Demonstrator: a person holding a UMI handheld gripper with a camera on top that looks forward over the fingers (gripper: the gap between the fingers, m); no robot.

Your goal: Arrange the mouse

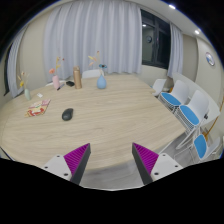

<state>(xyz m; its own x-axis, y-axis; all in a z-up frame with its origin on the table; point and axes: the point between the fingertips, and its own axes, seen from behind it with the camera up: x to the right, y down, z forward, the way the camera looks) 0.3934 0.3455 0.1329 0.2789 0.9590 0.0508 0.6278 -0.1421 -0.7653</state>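
Note:
A dark computer mouse [67,114] lies on the light wooden table [110,125], well beyond my fingers and a little to the left of them. My gripper [112,160] is open and empty, with its purple pads [76,157] spread wide above the table's near edge. Nothing stands between the fingers.
At the table's far side stand a blue bottle [101,82], a brown box [78,76] and small decorations [58,84]. Some papers and small items [38,107] lie at the left. Blue and white chairs [186,112] line the right side. Curtains hang behind.

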